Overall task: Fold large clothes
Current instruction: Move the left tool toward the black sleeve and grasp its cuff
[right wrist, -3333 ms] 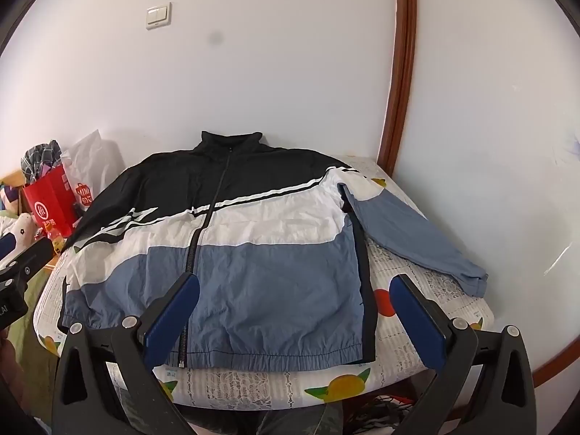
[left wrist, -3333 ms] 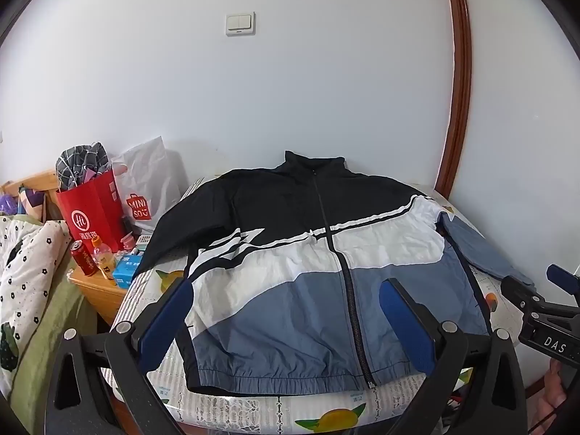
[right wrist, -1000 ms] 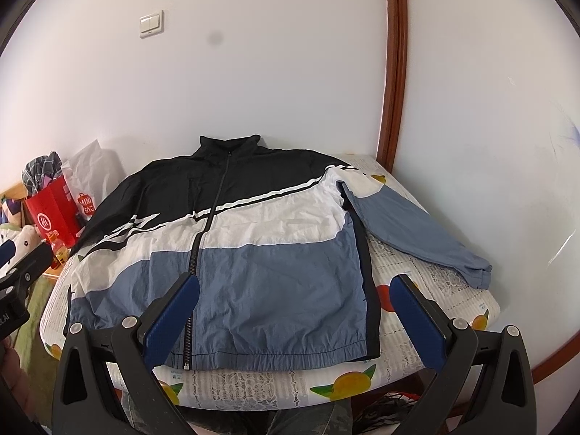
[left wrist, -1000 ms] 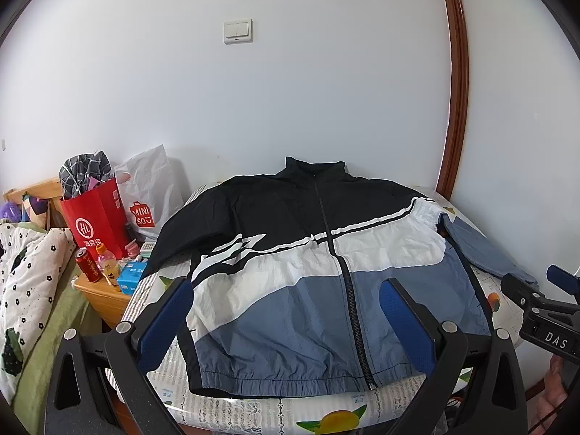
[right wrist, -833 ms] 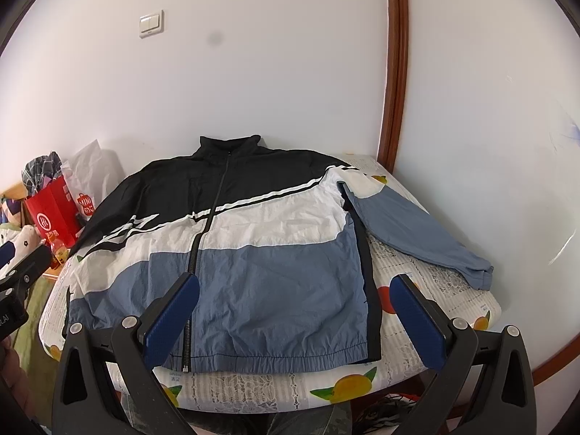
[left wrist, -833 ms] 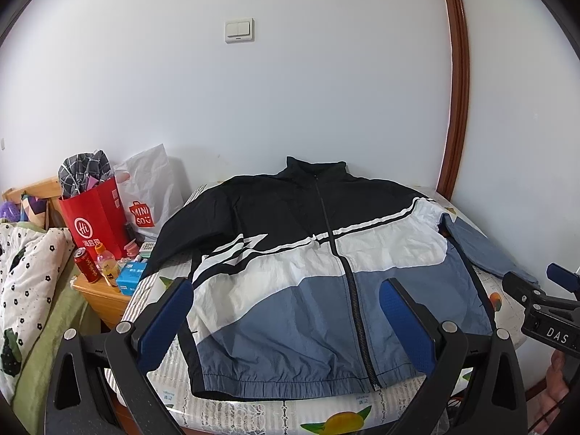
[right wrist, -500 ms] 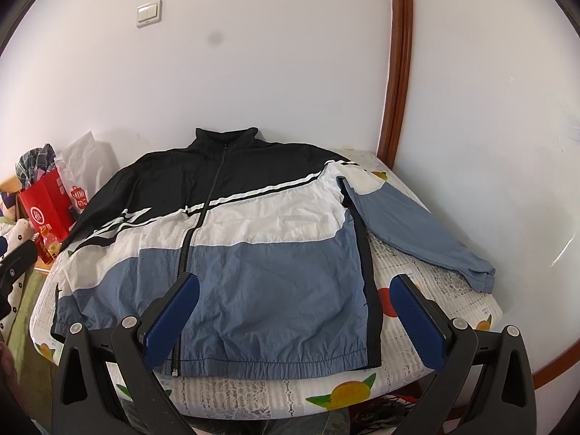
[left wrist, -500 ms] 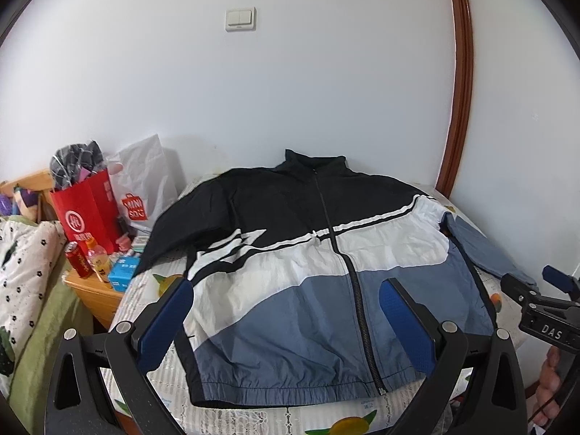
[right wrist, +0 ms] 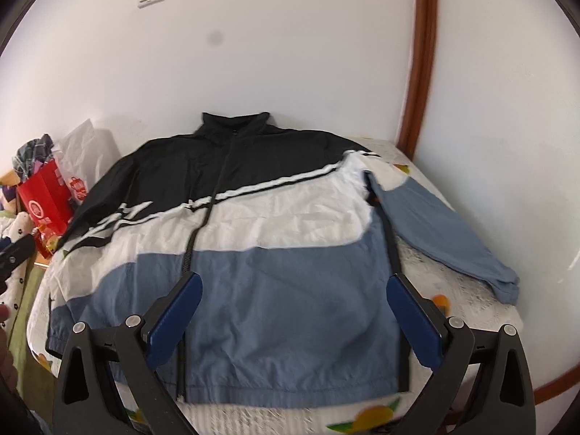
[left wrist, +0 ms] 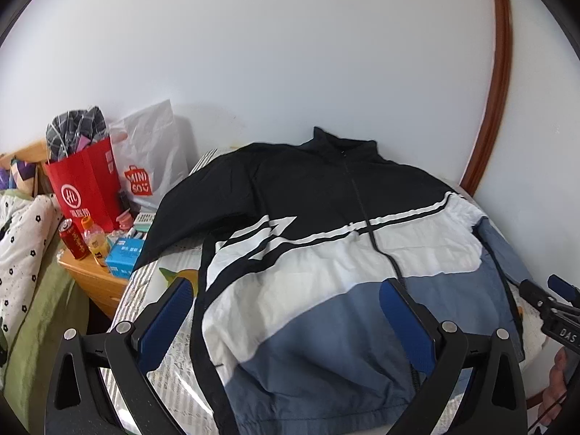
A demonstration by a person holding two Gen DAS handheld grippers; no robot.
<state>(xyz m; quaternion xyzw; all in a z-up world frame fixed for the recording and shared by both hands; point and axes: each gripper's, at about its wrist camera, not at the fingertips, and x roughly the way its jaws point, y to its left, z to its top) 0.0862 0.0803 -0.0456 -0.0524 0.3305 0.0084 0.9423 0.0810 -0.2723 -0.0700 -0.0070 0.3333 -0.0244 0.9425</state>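
A zip jacket (left wrist: 326,253) (right wrist: 261,239) in black, white and grey-blue lies flat and zipped on a small bed (right wrist: 453,290), collar toward the wall. Its blue sleeve (right wrist: 442,232) stretches out to the right on the mattress. The black sleeve (left wrist: 188,210) runs off the bed's left side. My left gripper (left wrist: 286,320) hovers open above the lower left of the jacket, nothing between its blue pads. My right gripper (right wrist: 293,311) is open over the blue hem area, also holding nothing. The right gripper's tip (left wrist: 543,301) shows at the right edge of the left wrist view.
A wooden nightstand (left wrist: 90,275) left of the bed carries a red paper bag (left wrist: 87,185), a white plastic bag (left wrist: 152,159), a can, a bottle and a blue box. A spotted quilt (left wrist: 21,253) lies further left. White walls and a brown door frame (right wrist: 420,54) close the back and right.
Both grippers have moved forward and lower toward the jacket, which fills more of each view. The jacket itself has not moved, and both grippers stay open.
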